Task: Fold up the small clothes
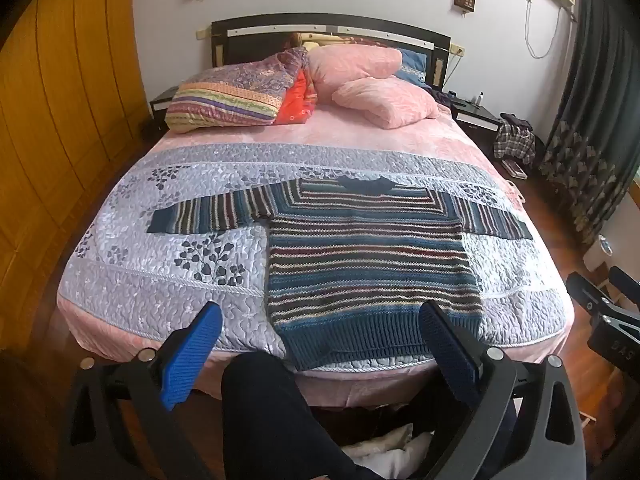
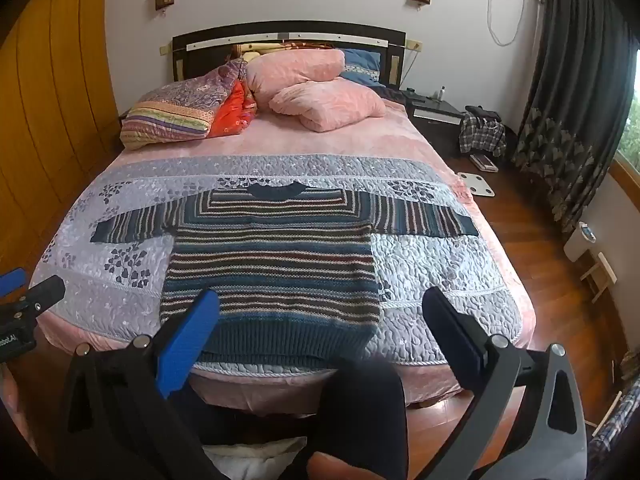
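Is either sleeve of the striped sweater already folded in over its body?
No, the striped sweater lies flat on the bed with both sleeves stretched straight out to the sides.

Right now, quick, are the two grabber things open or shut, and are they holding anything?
Left gripper: open, holding nothing, above the sweater's hem.
Right gripper: open, holding nothing, also off the sweater.

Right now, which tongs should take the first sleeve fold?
Probably left. The left tongs hang open at the sweater hem's left half, nearer the left sleeve. The right tongs suit the other sleeve equally; neither touches cloth yet.
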Motion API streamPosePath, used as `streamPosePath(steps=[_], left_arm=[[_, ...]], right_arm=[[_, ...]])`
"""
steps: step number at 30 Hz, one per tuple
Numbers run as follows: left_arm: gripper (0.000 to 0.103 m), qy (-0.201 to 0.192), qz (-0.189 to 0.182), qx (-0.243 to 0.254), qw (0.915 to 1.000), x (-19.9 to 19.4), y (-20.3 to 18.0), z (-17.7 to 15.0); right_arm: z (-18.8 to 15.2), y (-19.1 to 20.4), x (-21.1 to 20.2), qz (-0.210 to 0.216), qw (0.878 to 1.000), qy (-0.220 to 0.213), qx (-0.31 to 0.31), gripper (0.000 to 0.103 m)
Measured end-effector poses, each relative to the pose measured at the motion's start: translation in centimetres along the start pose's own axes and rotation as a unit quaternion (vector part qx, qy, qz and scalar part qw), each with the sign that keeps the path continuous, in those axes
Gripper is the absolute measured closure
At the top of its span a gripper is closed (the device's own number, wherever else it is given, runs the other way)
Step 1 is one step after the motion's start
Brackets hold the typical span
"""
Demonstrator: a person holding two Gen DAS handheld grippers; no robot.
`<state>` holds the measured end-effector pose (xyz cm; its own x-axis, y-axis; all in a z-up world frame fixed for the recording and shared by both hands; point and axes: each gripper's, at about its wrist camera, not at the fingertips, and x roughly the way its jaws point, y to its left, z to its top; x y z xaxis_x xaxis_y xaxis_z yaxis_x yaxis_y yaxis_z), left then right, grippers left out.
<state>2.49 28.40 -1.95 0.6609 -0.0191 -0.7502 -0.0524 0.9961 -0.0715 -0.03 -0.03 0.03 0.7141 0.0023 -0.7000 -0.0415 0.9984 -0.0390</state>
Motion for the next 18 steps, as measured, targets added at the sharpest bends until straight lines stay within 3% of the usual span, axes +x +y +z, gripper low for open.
streamPosePath(steps=[18], left_arm=[[0.004, -0.005, 0.0, -0.003, 1.0, 0.0, 0.02, -0.27]], right_arm=[[0.01, 0.05, 0.04, -0.003, 1.0, 0.003, -0.006, 0.003]])
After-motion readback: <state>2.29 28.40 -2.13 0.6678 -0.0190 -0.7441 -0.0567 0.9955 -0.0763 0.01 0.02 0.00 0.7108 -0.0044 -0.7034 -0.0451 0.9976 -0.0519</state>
